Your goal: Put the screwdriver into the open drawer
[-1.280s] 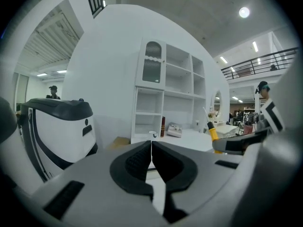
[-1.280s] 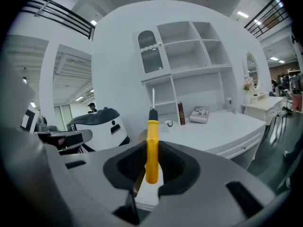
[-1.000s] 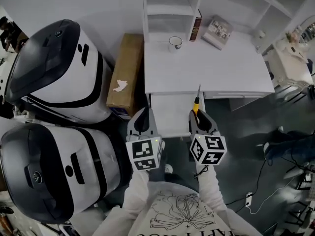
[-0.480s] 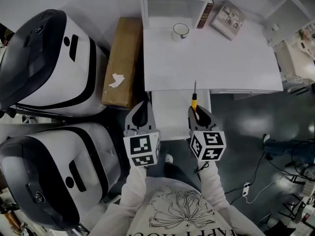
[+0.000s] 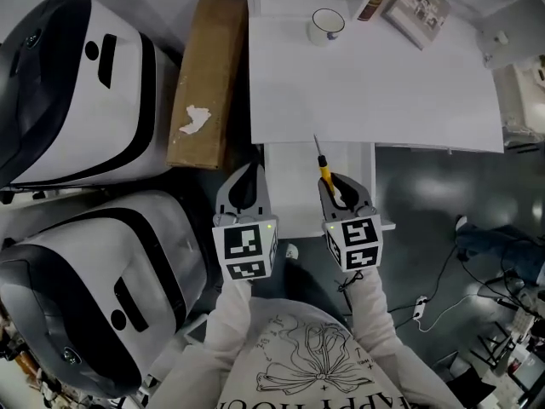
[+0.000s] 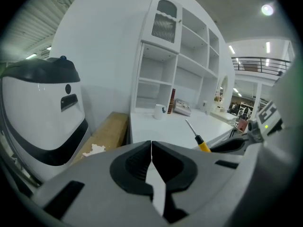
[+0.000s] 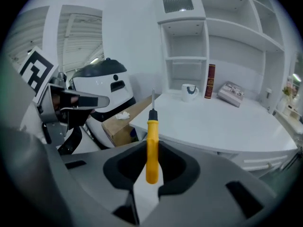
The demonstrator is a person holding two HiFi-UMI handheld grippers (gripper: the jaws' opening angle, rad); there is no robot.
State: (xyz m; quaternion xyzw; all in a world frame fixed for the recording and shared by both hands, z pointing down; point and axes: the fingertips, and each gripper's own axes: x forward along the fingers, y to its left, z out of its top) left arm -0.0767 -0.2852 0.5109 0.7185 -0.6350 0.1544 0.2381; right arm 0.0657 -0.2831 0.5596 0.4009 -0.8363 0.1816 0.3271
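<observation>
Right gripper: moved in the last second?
Yes. The right gripper, shut on the screwdriver, has sunk toward the open drawer and shifted left: it straddled the drawer's right edge before, now it hangs inside it.

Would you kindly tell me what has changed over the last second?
The left gripper and right gripper came down toward the open drawer. The right one rolled, so the screwdriver now leans left. Nothing was taken or released: right still holds it, left is shut and empty, and the mug is unmoved.
</observation>
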